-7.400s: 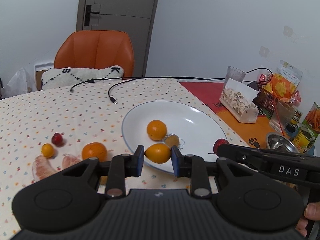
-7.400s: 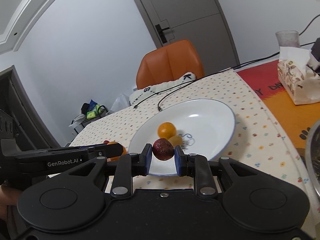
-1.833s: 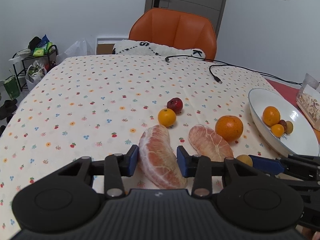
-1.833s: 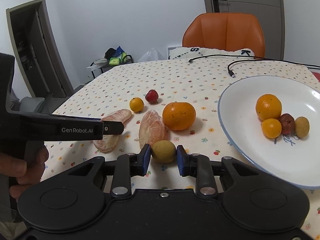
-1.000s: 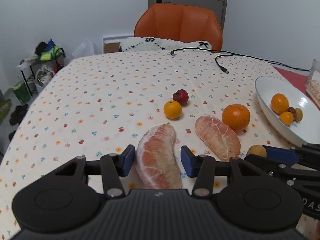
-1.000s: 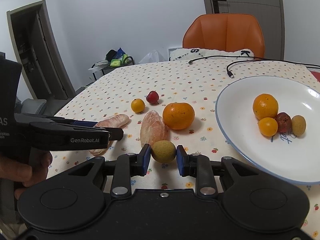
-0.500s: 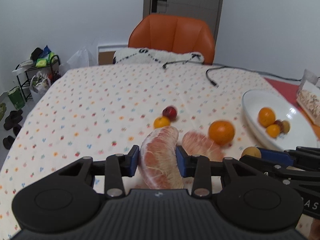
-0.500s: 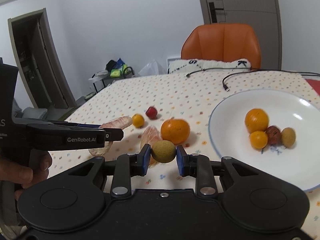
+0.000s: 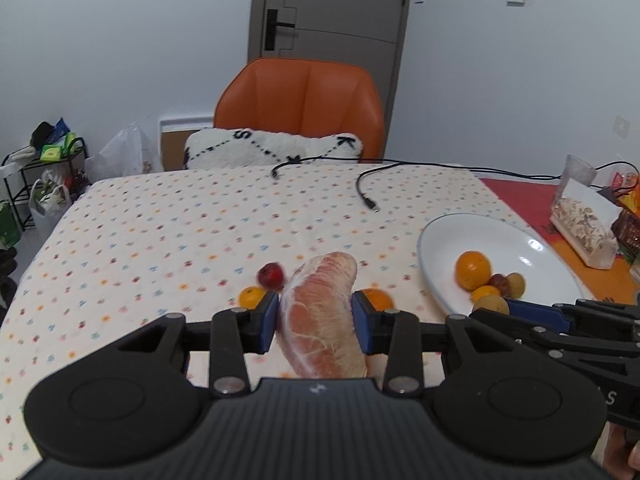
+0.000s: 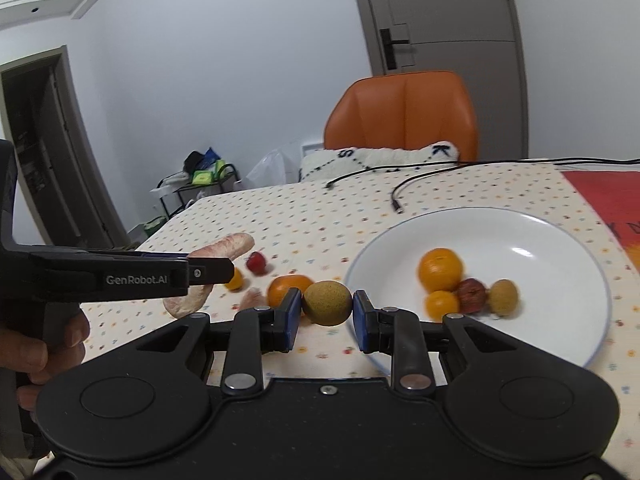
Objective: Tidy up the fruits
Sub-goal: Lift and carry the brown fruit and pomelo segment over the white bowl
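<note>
Right now I see my left hand-held gripper (image 9: 315, 322) clenched on a peeled pomelo segment (image 9: 322, 314), its blue pads pressing both sides, and the segment is lifted clear of the surface (image 9: 160, 232) with its dotted cloth. My right hand-held gripper (image 10: 326, 316) is clamped around a small brownish-green round fruit (image 10: 327, 303), also held up in the air, just at the near left rim of the white plate (image 10: 560, 240).

On the plate I count a large orange (image 10: 440, 270), a small orange (image 10: 442, 306), a dark red fruit (image 10: 472, 295) and another brownish-green fruit (image 10: 503, 297), all bunched together and touching.

Left of the plate, on the cloth, lie an orange (image 10: 288, 286), a second pomelo segment (image 10: 253, 299) mostly hidden behind my fingers, a red fruit (image 10: 256, 263) and a small orange fruit (image 10: 235, 280) partly behind the left tool's tip. These are blurred, so I may be misjudging how close they sit to each other.

A black cable (image 9: 366, 188) lies across the far side of the cloth, and an orange chair (image 9: 300, 108) with a white cushion (image 9: 272, 152) stands behind it.
</note>
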Demonstrator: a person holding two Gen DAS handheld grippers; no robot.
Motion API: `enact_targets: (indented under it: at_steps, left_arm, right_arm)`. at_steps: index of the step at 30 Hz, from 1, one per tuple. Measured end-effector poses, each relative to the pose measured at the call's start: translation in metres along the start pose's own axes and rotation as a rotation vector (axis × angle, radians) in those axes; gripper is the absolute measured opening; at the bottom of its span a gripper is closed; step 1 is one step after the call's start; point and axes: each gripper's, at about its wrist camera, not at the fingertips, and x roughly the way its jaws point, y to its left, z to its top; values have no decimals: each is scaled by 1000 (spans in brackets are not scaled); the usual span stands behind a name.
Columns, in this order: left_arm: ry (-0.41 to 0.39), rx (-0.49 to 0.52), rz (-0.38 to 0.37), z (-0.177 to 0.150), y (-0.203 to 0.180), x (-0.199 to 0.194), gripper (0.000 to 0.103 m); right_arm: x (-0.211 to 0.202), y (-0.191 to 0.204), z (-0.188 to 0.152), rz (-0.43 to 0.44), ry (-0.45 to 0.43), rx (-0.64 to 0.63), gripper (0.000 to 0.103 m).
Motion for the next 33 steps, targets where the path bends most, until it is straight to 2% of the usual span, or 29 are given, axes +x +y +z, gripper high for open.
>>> enact_targets:
  at_steps: [15, 33]
  left_arm:
    - [-8, 35, -91, 16, -45, 18, 38]
    - [4, 42, -135, 29, -85, 47, 38]
  right_arm:
    - [-17, -45, -3, -117, -27, 64, 27]
    - [-26, -75, -9, -200, -37, 101, 27]
